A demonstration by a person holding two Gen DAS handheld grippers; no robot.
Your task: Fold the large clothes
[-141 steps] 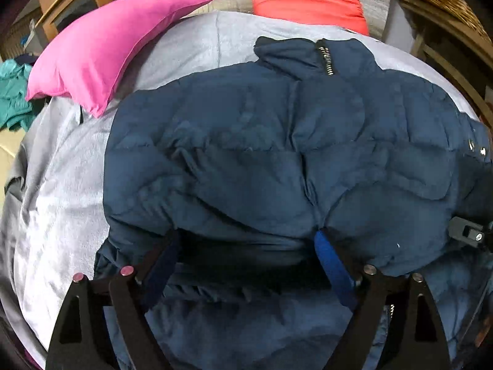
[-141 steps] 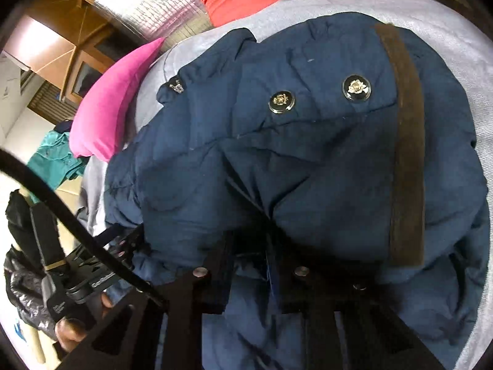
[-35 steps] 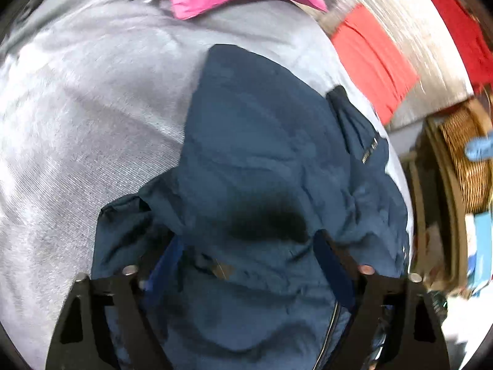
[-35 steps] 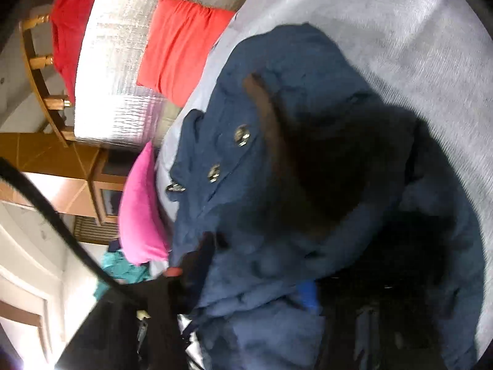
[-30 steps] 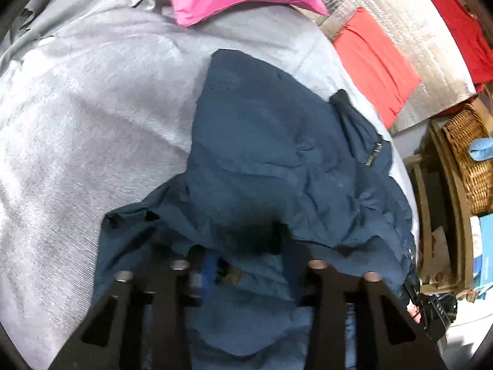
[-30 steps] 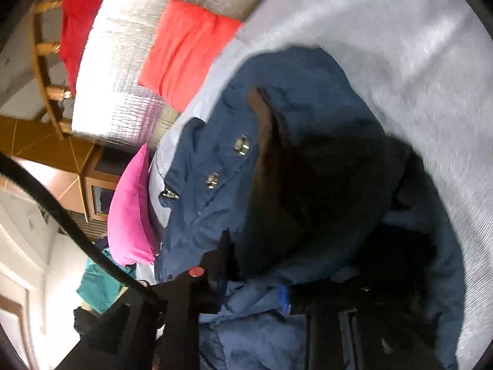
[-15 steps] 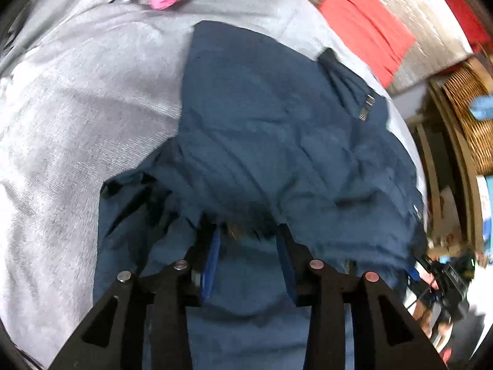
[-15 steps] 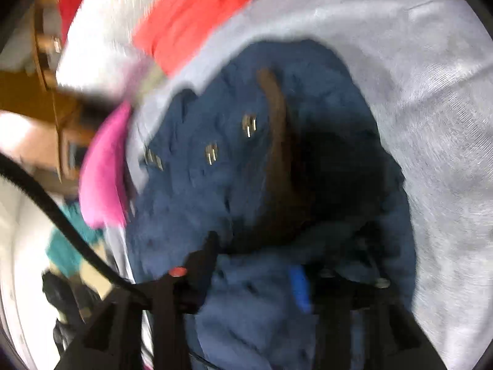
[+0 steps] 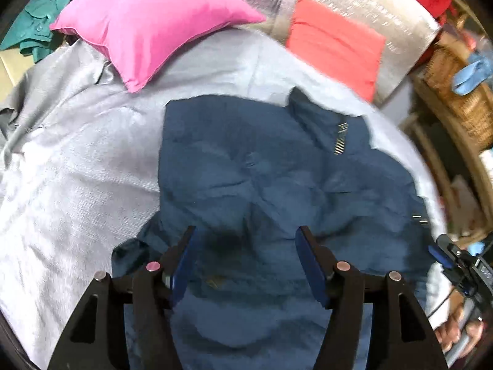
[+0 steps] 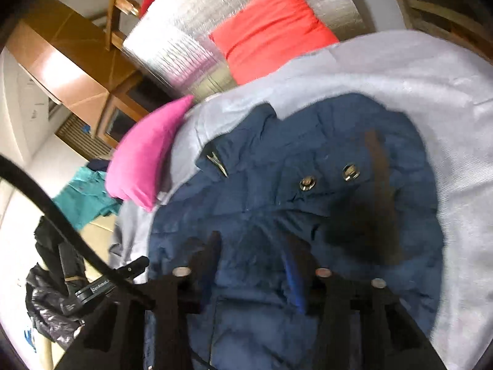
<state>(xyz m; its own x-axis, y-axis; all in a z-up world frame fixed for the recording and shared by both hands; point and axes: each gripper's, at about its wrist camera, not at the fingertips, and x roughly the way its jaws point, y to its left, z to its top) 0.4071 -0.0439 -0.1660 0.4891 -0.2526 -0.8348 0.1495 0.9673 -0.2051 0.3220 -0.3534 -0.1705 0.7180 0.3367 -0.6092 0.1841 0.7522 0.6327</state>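
Note:
A navy puffer jacket [image 9: 262, 178] lies folded in a bundle on a grey bed cover [image 9: 77, 169], collar and zip toward the far side. My left gripper [image 9: 246, 246] is open, its blue pads spread just above the jacket's near part, holding nothing. In the right wrist view the same jacket [image 10: 292, 203] shows two metal snaps and a brown strip. My right gripper [image 10: 251, 252] is open over the jacket's near edge, with nothing between its fingers.
A pink pillow [image 9: 148, 21] lies at the far left of the bed and a red cushion [image 9: 336, 43] leans against a silver quilted headboard [image 9: 354, 9]. A wicker basket [image 9: 462, 92] stands at the right. Teal clothing [image 10: 86, 197] lies beside the bed.
Both grippers were shut on the jacket's fabric half a second ago and have opened, letting it drop onto the bed. Both have pulled back a little.

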